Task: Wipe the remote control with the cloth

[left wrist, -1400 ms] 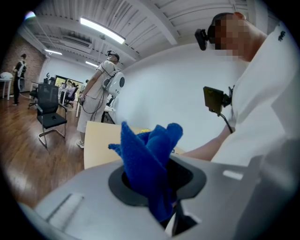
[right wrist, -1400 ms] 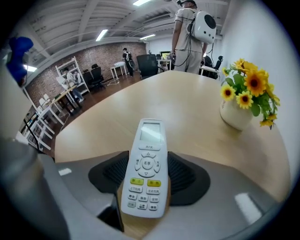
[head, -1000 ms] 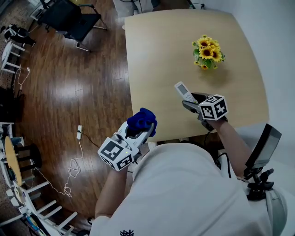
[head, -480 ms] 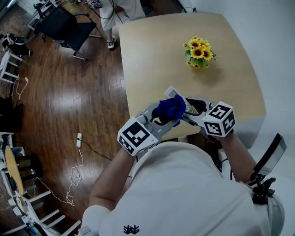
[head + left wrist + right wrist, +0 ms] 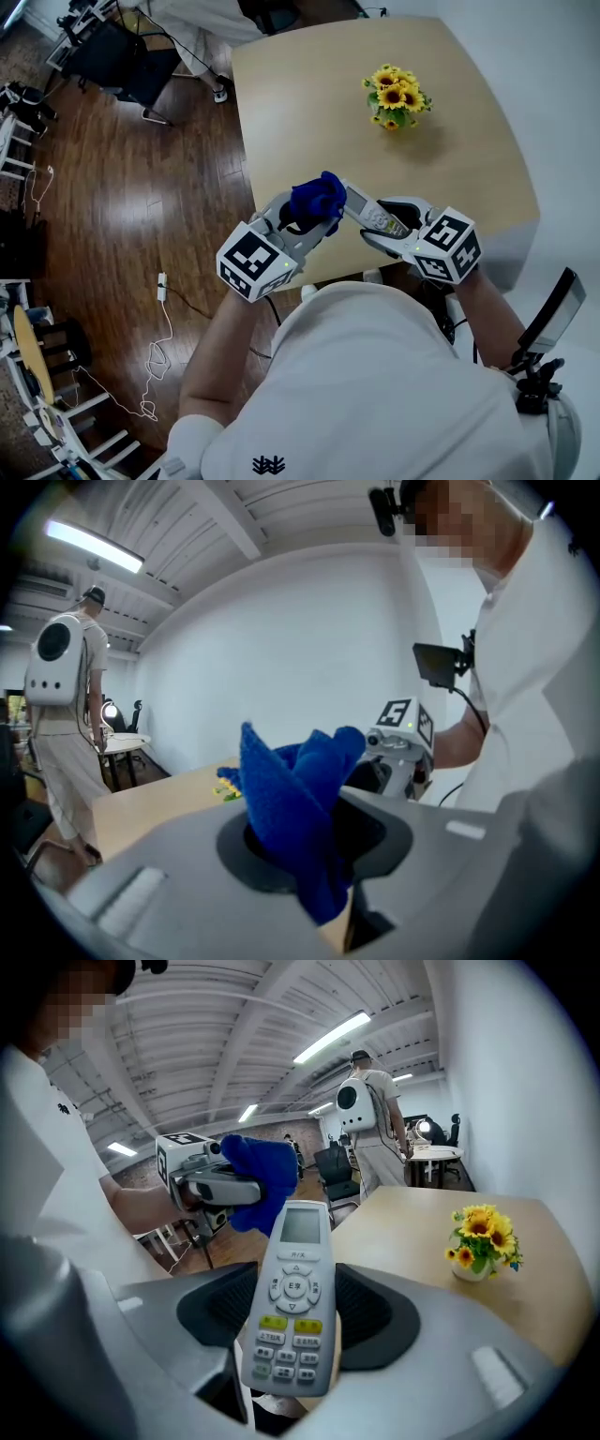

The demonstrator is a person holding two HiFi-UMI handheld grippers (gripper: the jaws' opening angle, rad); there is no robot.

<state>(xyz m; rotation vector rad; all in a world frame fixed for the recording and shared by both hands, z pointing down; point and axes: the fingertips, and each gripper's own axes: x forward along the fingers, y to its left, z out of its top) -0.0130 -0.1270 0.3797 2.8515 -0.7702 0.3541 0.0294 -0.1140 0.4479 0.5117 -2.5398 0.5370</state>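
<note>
- The remote control (image 5: 292, 1297) is held in the air above the near edge of the desk (image 5: 309, 94), button face up. Its lower end is clamped between the jaws of the right hand-held gripper (image 5: 384, 225).
- The cloth (image 5: 317, 199), a blue bunch, sits at the remote's screen end; I can't tell whether it actually touches.
- The left hand-held gripper (image 5: 314, 217) is closed on that cloth, with a tuft sticking out past the jaws.
- To wipe well, I'd press that tuft flat on the face and draw it down towards the buttons, holding the right grip firm so the remote doesn't twist.
- The clamped end looks out of the cloth's reach without a re-grip.
- The sunflowers (image 5: 394, 94) stand well apart, towards the desk's far right.
</note>
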